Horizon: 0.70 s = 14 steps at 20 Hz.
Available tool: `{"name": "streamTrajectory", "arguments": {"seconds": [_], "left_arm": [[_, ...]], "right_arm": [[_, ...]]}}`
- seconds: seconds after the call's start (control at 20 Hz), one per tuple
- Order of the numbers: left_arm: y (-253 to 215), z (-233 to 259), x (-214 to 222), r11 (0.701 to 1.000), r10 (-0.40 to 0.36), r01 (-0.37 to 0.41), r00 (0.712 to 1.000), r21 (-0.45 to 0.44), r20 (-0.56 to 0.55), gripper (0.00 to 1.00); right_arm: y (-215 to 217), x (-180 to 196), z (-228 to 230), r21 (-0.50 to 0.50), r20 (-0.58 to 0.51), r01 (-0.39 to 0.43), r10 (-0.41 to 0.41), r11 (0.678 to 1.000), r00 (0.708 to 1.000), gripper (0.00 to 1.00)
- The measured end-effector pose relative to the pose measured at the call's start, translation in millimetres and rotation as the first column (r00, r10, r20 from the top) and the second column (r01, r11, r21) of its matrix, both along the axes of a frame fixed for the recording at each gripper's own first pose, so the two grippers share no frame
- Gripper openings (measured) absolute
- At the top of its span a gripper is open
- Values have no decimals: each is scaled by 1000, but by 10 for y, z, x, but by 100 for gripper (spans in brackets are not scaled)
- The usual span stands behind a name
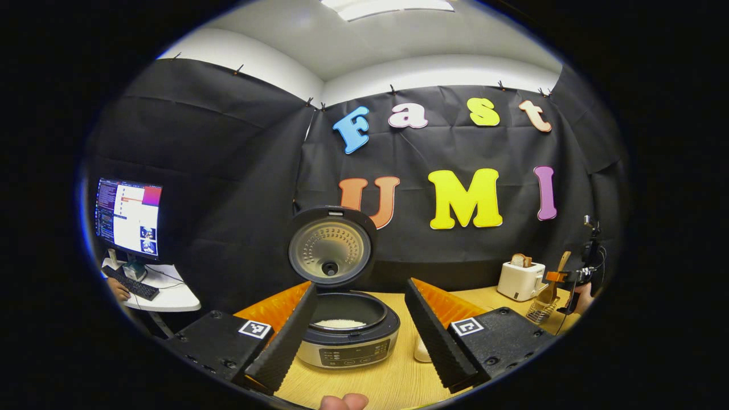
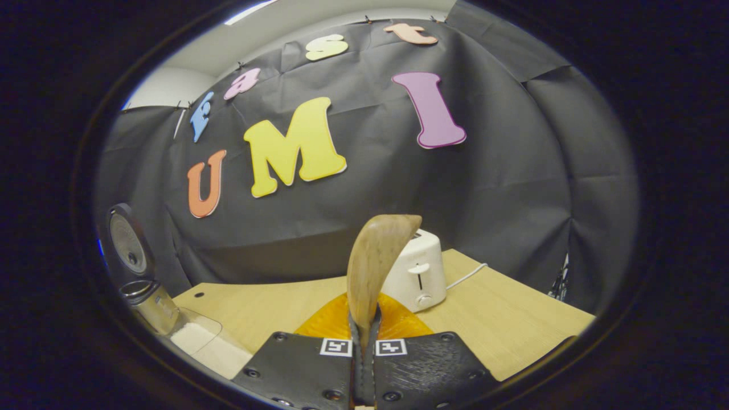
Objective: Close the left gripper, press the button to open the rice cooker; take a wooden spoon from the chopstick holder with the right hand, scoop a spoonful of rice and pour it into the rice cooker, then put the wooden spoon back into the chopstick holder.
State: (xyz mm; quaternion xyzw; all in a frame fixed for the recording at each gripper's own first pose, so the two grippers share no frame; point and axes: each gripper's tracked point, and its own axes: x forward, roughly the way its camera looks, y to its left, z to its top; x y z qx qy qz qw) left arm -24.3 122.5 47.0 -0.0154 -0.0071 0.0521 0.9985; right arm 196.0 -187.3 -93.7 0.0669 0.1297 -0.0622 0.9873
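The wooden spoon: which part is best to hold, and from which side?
Grip the wooden spoon low on its narrow handle, coming from below the bowl. The right gripper holds it that way, fingers shut on the slim handle, the broad bowl standing upright above them, clear for scooping.

The spoon's handle is hidden between the right gripper's fingers; the far holder is too small to make out.
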Motion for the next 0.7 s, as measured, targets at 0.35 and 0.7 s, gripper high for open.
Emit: {"name": "streamTrajectory", "arguments": {"seconds": [0.35, 0.7], "left_arm": [[-42, 40, 22, 1000, 23, -23, 1000, 3, 2, 99], [-171, 162, 92, 1000, 2, -2, 1000, 26, 14, 98]], "right_arm": [[-34, -24, -230, 16, -34, 14, -14, 1000, 999, 7], [-116, -152, -116, 8, -35, 23, -23, 1000, 999, 20]]}}
